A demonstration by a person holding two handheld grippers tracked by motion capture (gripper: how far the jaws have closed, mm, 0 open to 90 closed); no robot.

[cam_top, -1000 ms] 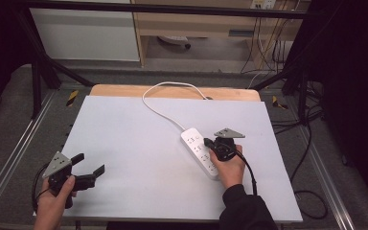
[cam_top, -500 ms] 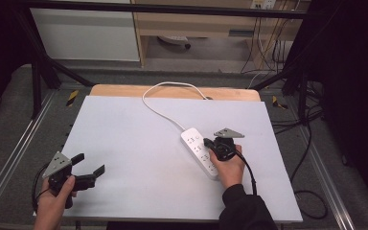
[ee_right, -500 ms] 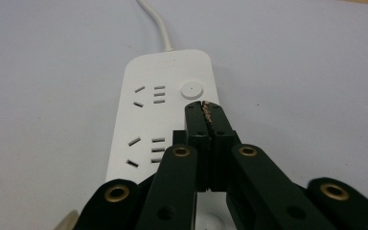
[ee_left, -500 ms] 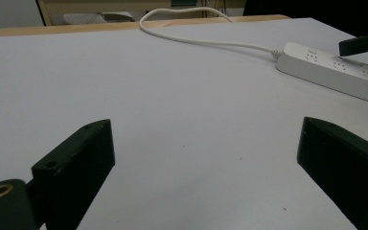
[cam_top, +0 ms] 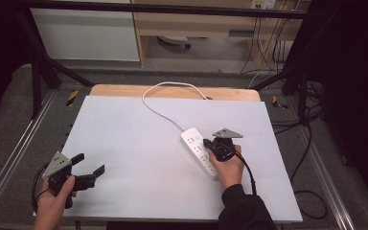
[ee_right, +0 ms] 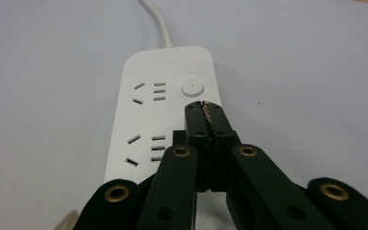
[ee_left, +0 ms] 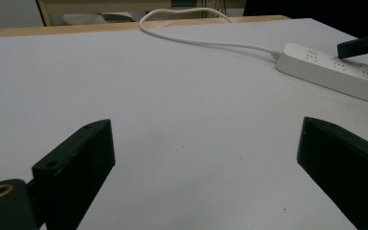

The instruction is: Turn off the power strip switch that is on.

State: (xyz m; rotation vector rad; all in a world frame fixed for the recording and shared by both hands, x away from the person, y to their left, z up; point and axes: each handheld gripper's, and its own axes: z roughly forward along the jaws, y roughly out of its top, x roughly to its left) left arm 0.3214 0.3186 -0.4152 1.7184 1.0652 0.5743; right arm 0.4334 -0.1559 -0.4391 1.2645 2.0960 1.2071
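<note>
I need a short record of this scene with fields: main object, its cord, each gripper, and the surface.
main object: white power strip, lying flat on the table
button: round switch at the cord end
cord: white cable running to the table's far edge
right gripper: jaws shut, tips over the strip just short of the switch
left gripper: jaws open, nothing between them, apart from the strip
surface: white table

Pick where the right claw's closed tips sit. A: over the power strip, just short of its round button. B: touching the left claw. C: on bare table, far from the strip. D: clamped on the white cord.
A: in the right gripper view the right claw, jaws together, points at the round button on the power strip.
</note>
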